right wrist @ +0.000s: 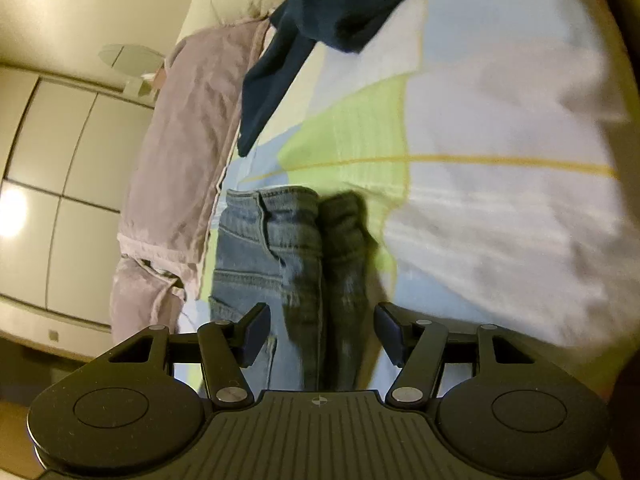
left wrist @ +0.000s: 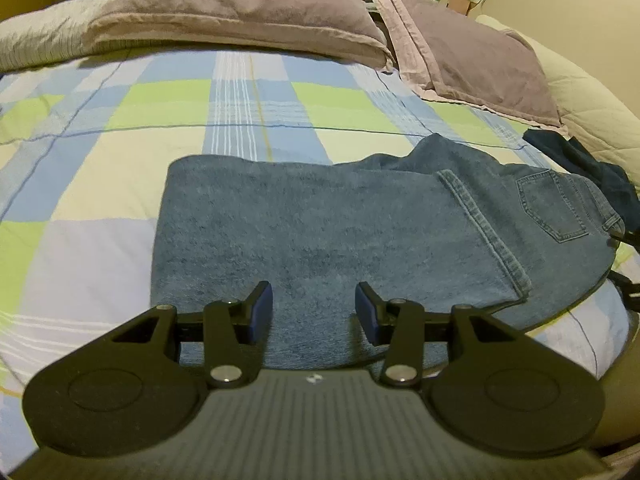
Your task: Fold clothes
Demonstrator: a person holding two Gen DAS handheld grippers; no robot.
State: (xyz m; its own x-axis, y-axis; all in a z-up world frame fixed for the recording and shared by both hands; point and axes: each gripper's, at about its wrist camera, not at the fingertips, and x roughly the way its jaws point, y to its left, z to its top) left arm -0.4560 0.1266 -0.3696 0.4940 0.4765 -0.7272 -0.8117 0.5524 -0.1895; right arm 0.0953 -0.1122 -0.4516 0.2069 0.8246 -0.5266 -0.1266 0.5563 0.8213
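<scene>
We judge the folded jeans point(left wrist: 320, 216) heavy, limp denim on the bed point(left wrist: 120, 120), best pinched at the hemmed edge point(left wrist: 488, 236), with left tongs point(left wrist: 314, 312) and right tongs point(right wrist: 322, 334) both apart, holding nothing.

Left claw point(left wrist: 314, 306) levelled forward, its blue-padded fingers point(left wrist: 262, 306) spread wide and gripping nothing; right claw point(right wrist: 320, 330), rolled sideways, likewise parted with both pads point(right wrist: 390, 334) clear.

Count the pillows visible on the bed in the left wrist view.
2. One mauve pillow lies across the head of the bed, left of centre; the second pillow sits angled at its right. Others may be hidden outside the frame.
</scene>
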